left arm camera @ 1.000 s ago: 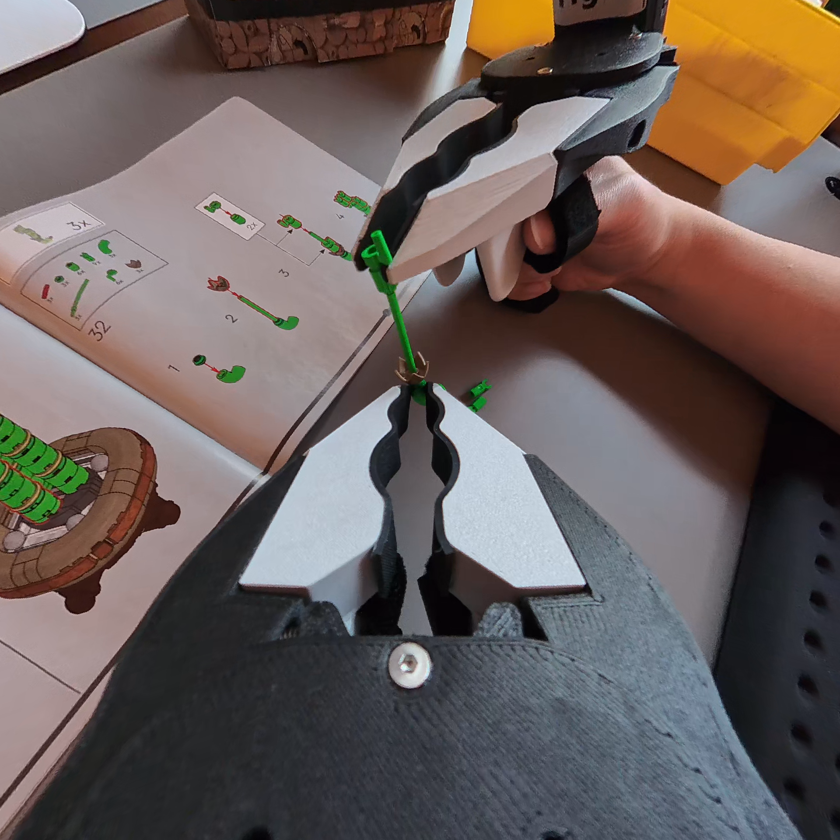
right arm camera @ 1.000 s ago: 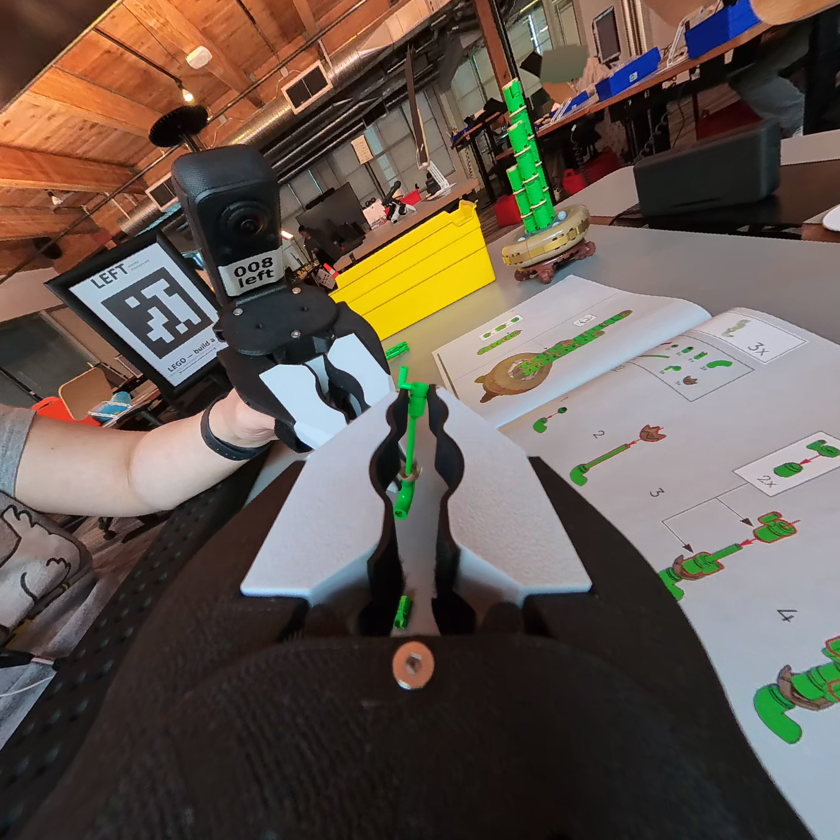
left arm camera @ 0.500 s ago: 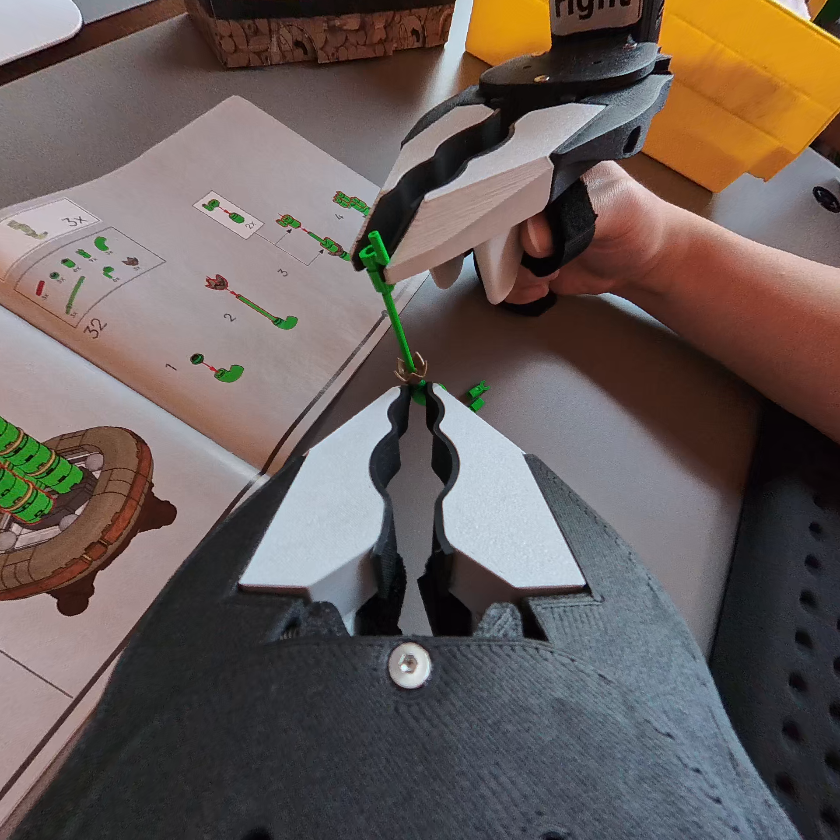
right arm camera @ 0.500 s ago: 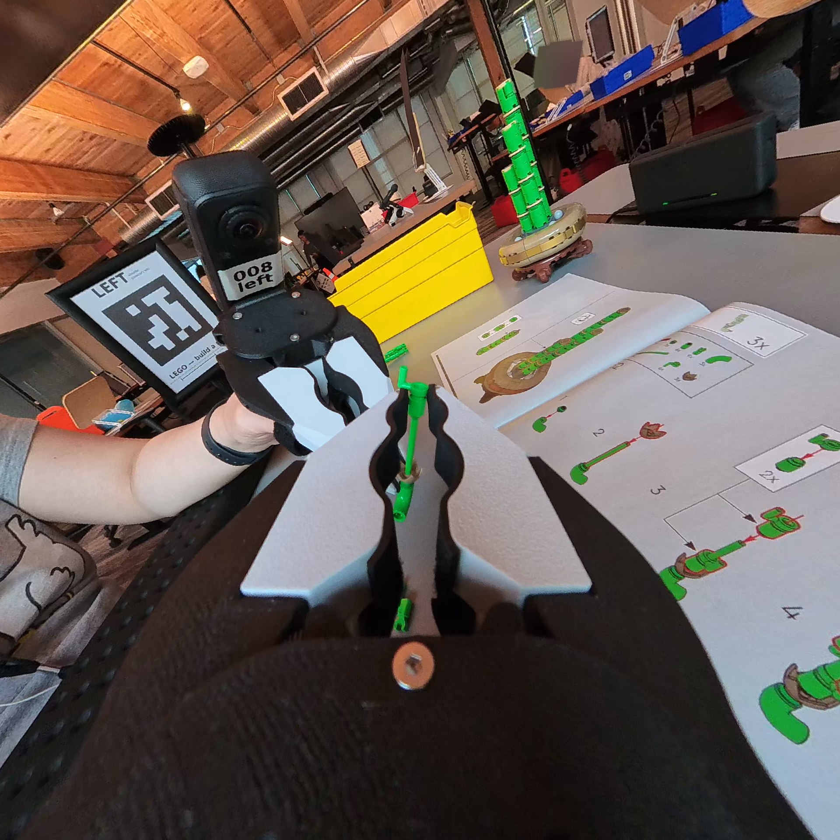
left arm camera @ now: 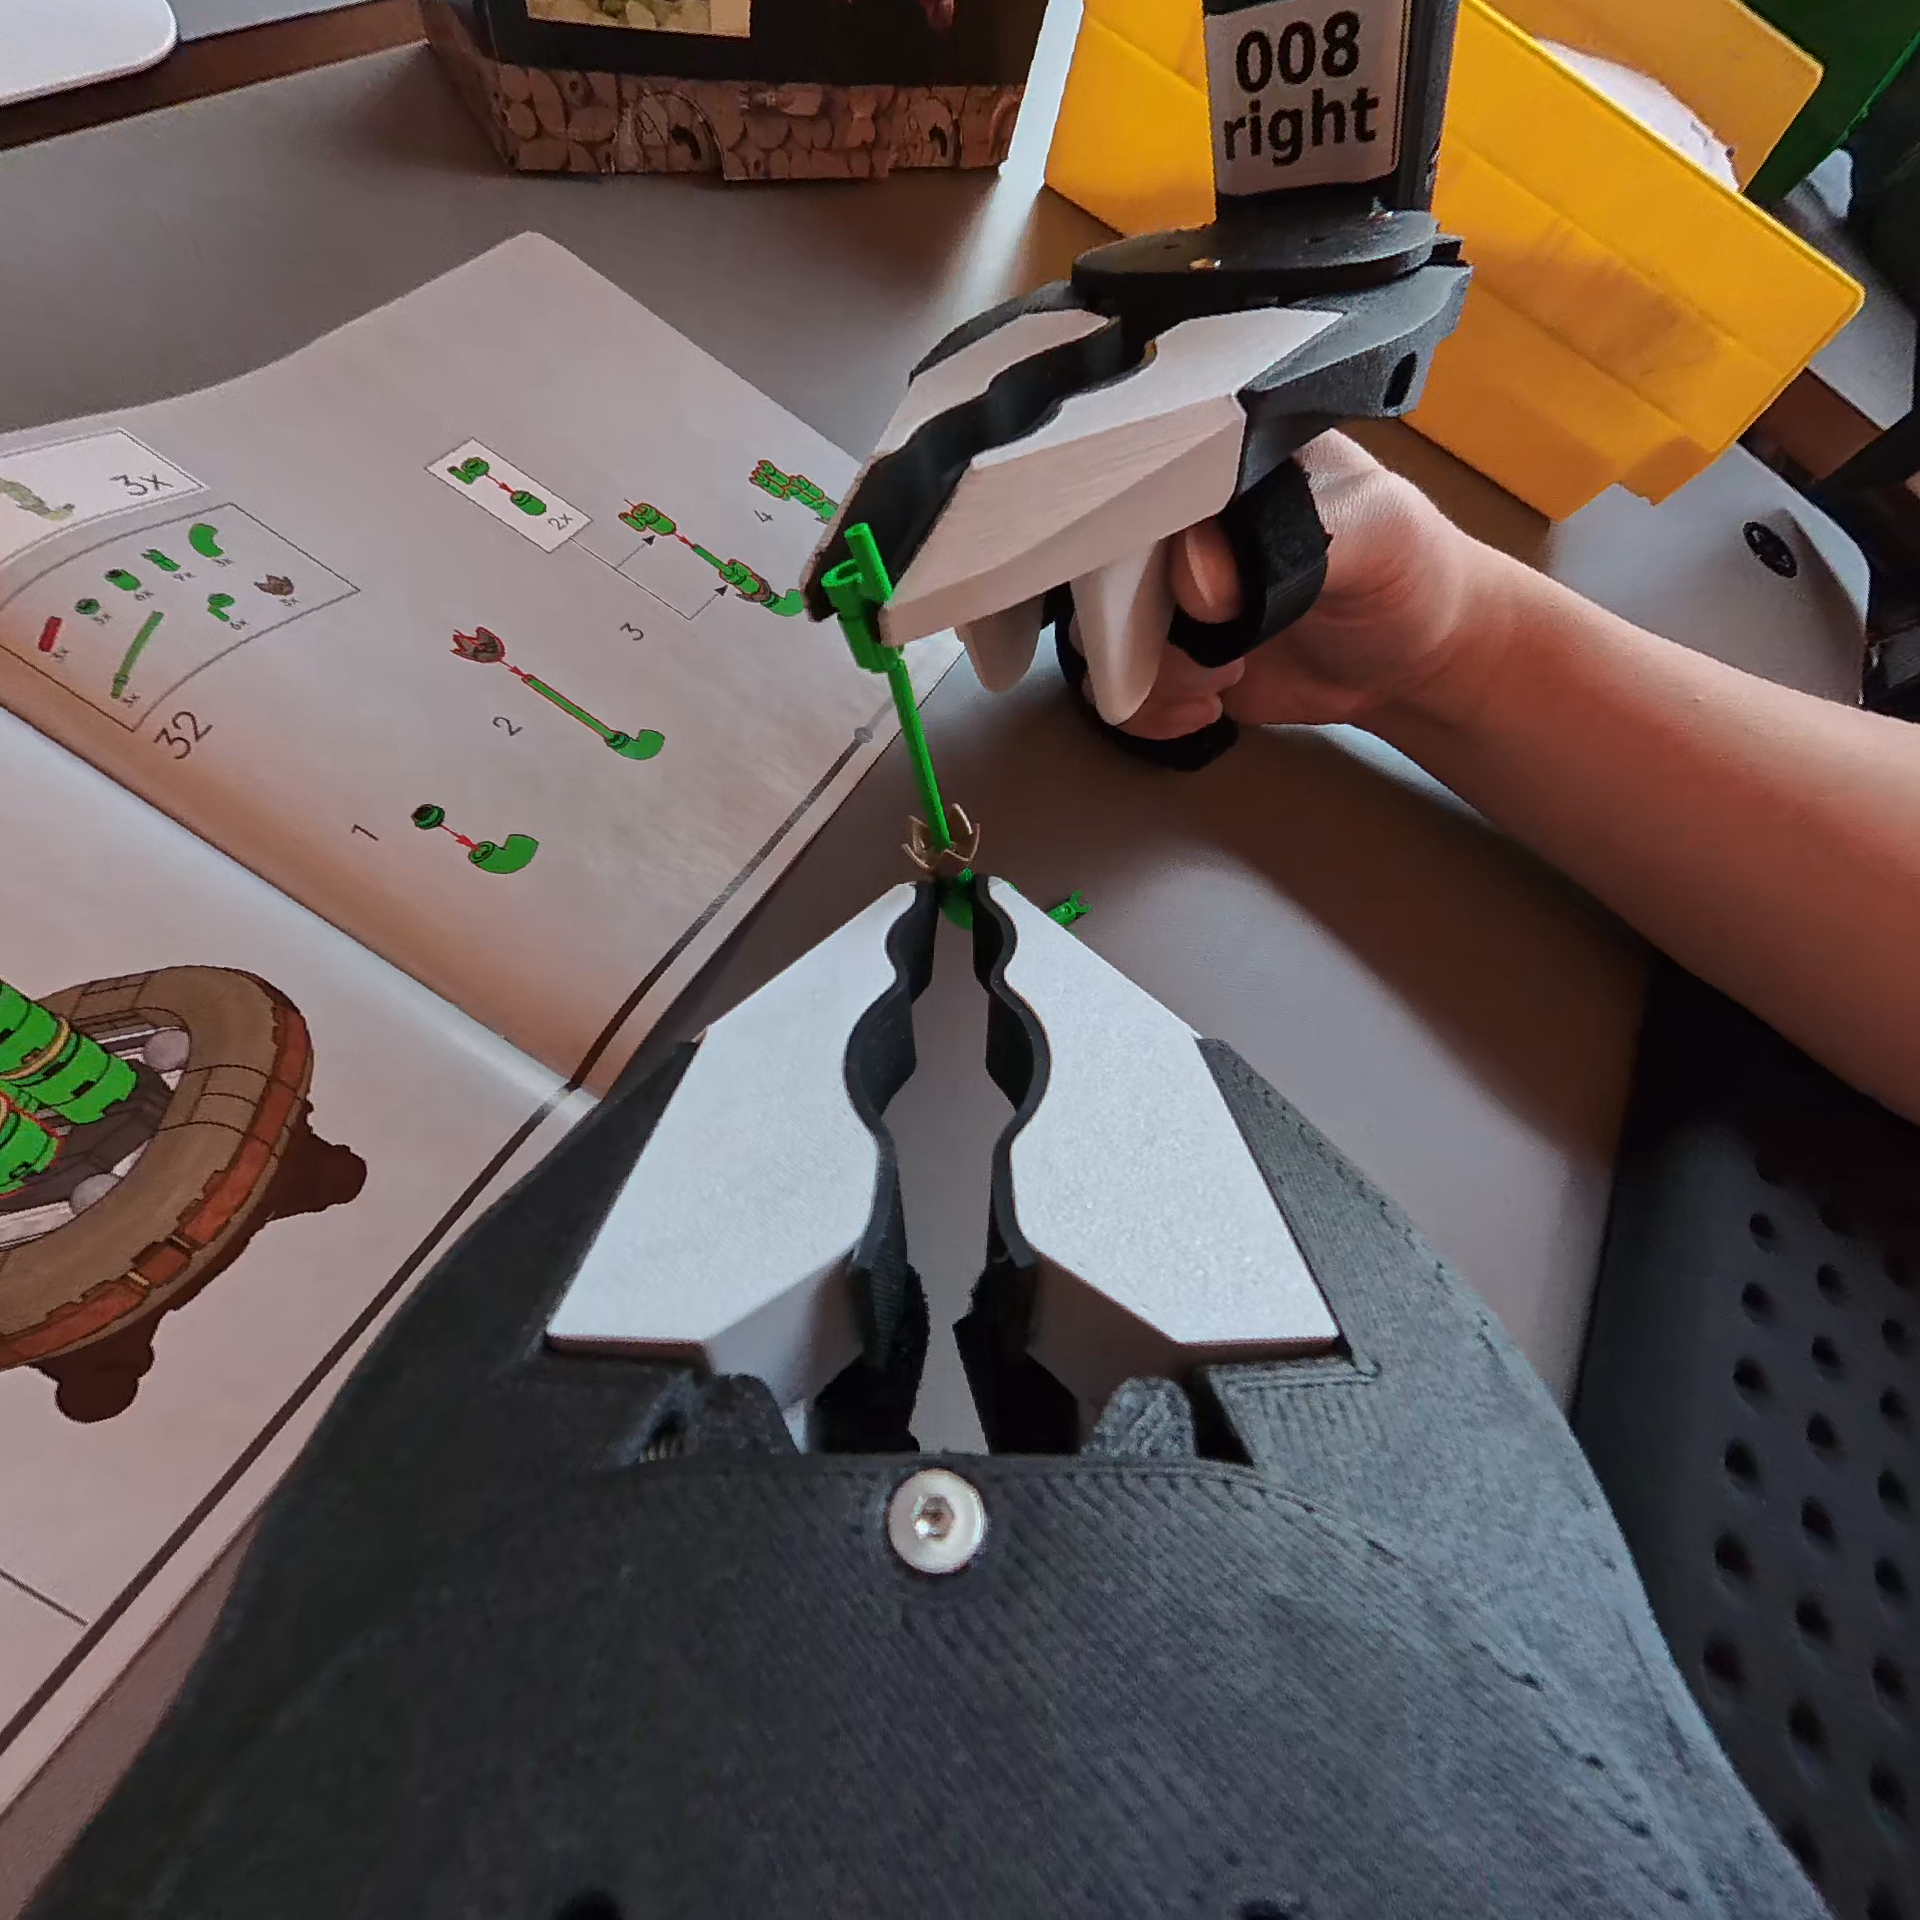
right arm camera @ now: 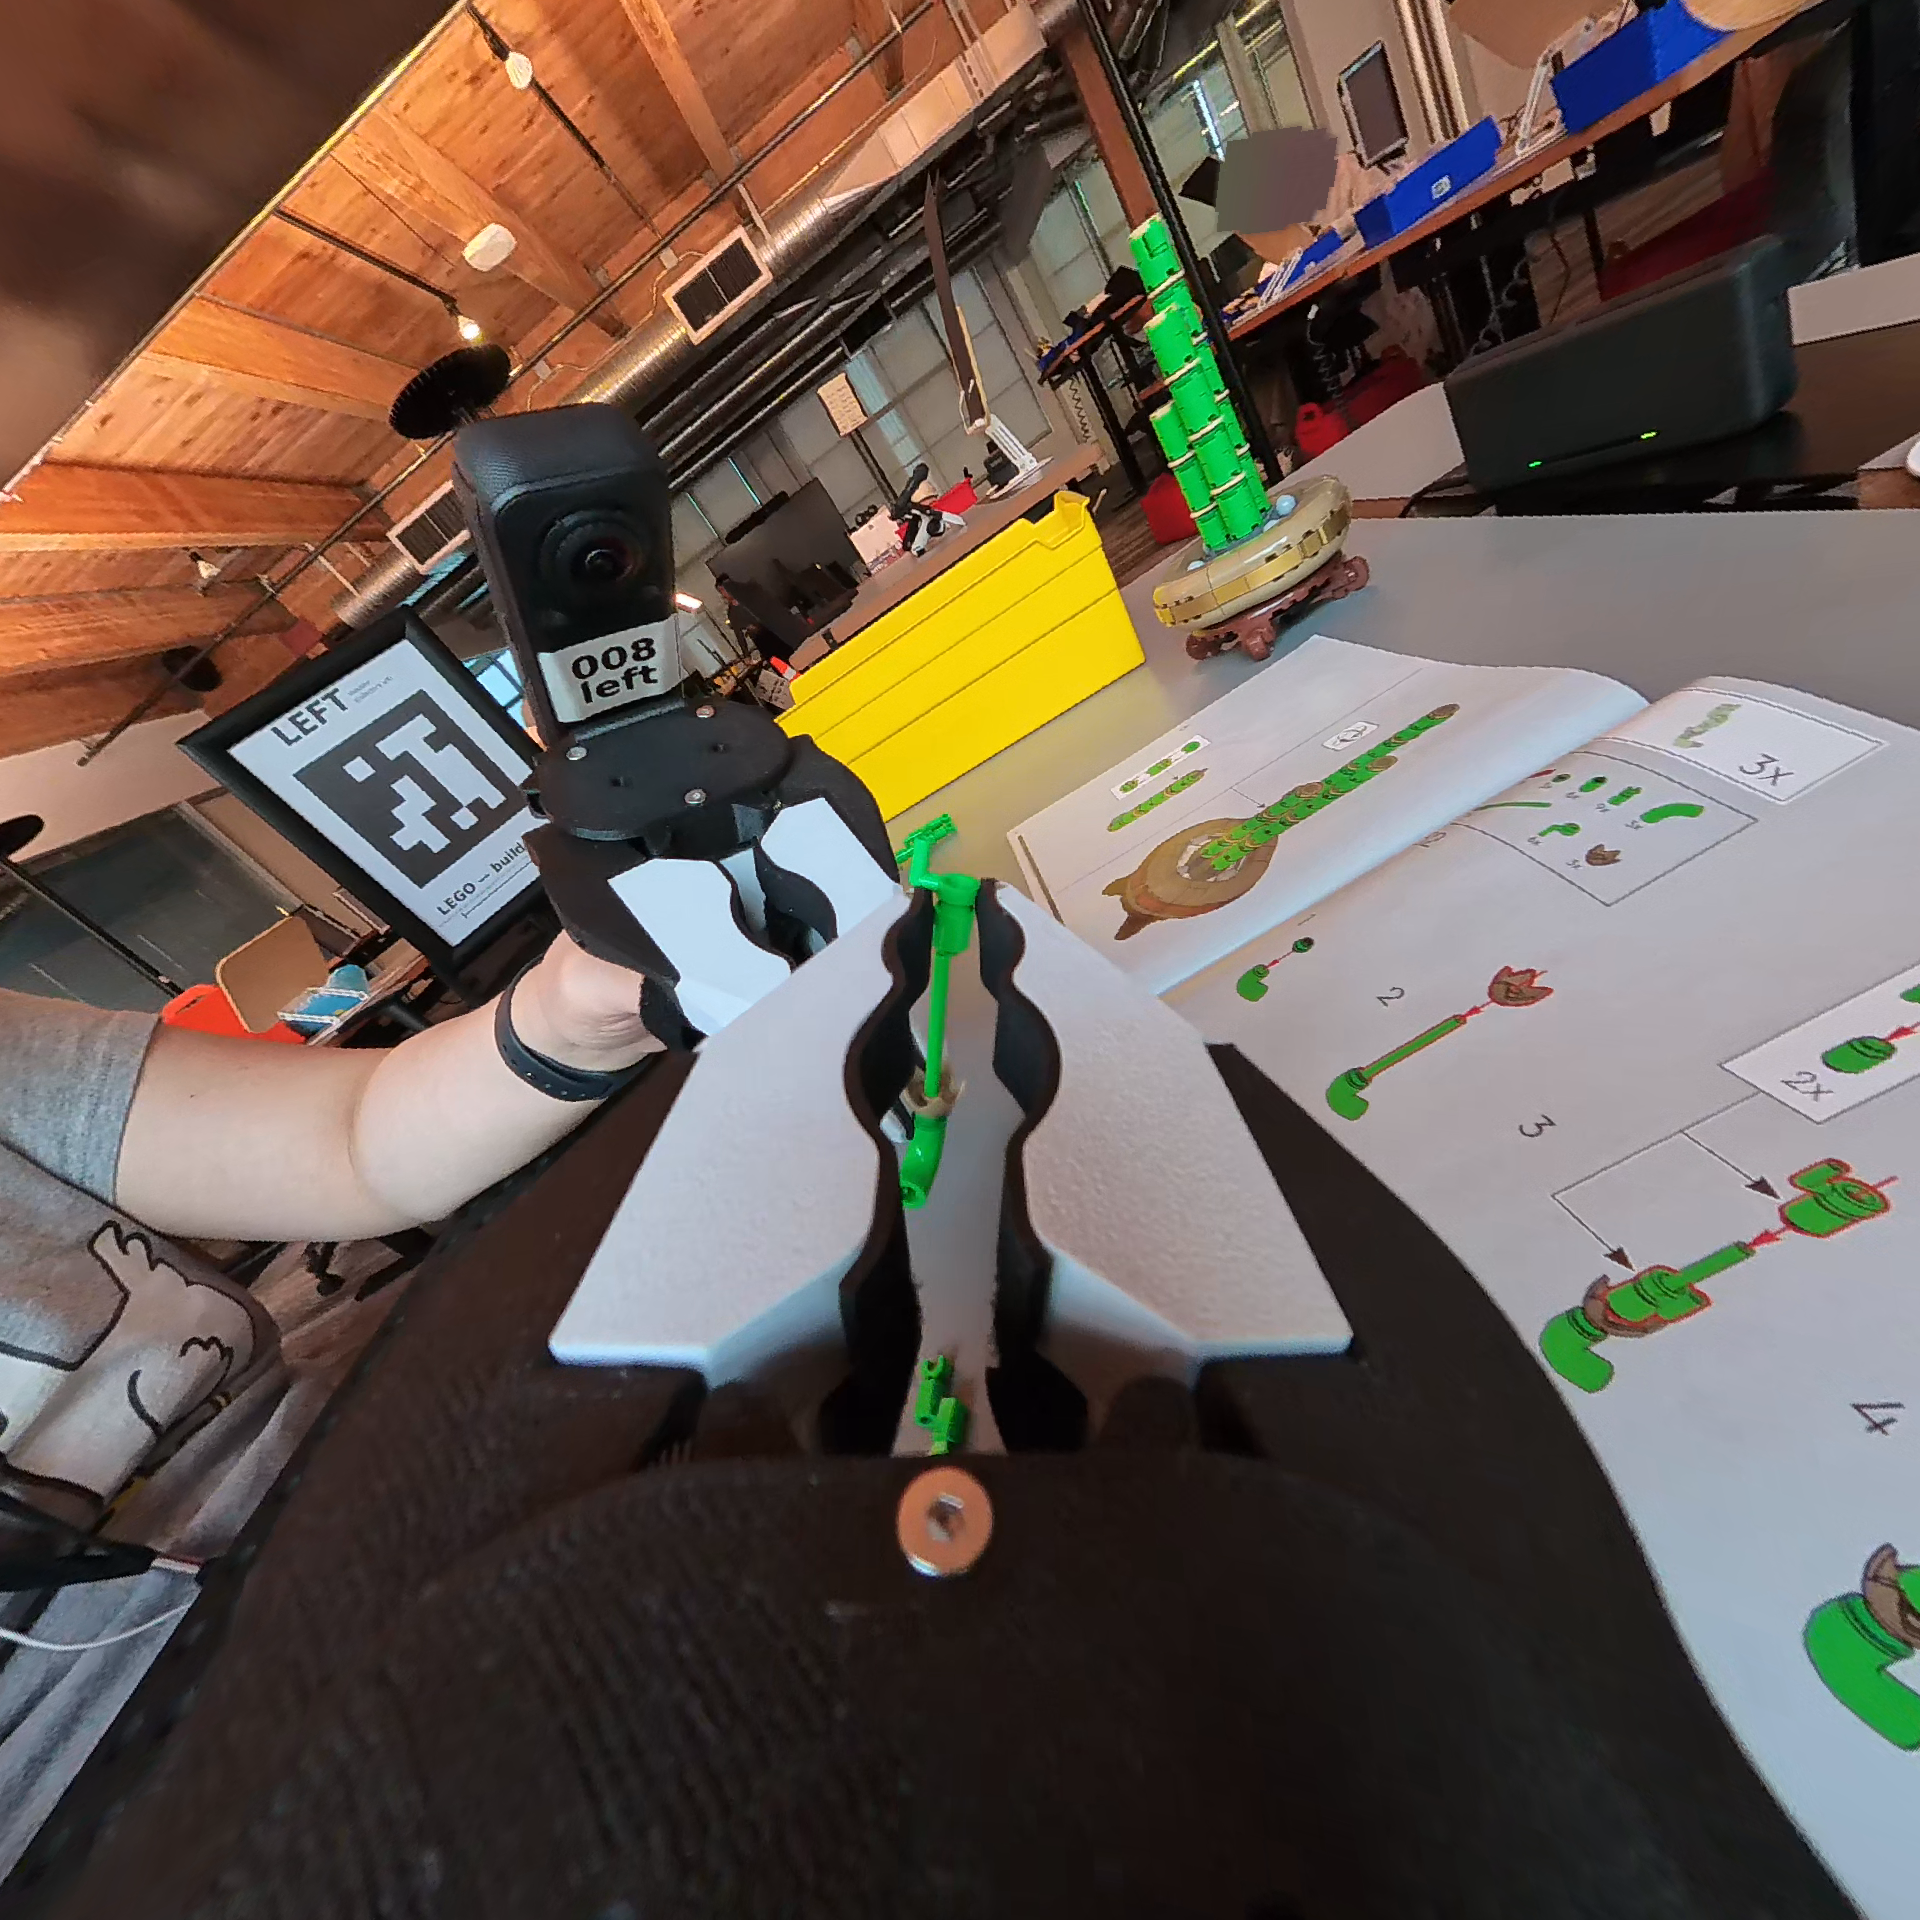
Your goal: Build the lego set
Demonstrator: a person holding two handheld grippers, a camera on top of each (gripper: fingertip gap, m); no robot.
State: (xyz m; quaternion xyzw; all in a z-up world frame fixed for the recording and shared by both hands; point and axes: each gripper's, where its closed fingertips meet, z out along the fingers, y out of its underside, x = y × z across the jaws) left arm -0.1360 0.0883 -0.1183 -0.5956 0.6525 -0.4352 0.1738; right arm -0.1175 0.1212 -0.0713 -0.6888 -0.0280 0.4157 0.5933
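Note:
A thin green lego stem (left arm camera: 914,727) with a tan leaf piece (left arm camera: 940,836) threaded on it is held between both grippers above the table. My right gripper (right arm camera: 951,896) is shut on the stem's upper connector end (right arm camera: 951,925); it also shows in the left wrist view (left arm camera: 857,608). My left gripper (left arm camera: 951,902) is shut on the green elbow (left arm camera: 958,912) at the stem's lower end. In the right wrist view the stem (right arm camera: 940,1018) runs down to the leaf piece (right arm camera: 928,1096) and the elbow (right arm camera: 920,1153). A small loose green piece (left arm camera: 1068,911) lies on the table just right of my left fingertips.
The open instruction booklet (left arm camera: 416,644) covers the table to the left. A yellow bin (left arm camera: 1558,312) and the set's box (left arm camera: 727,114) stand behind it. The built green bamboo model (right arm camera: 1236,540) stands at the far end. A dark perforated surface (left arm camera: 1766,1351) lies at the right. The left gripper's tips are roughly 6 cm from the right gripper's.
Both grippers keep their hold on the stem. The right gripper has tilted slightly more upright; the stem has barely moved.

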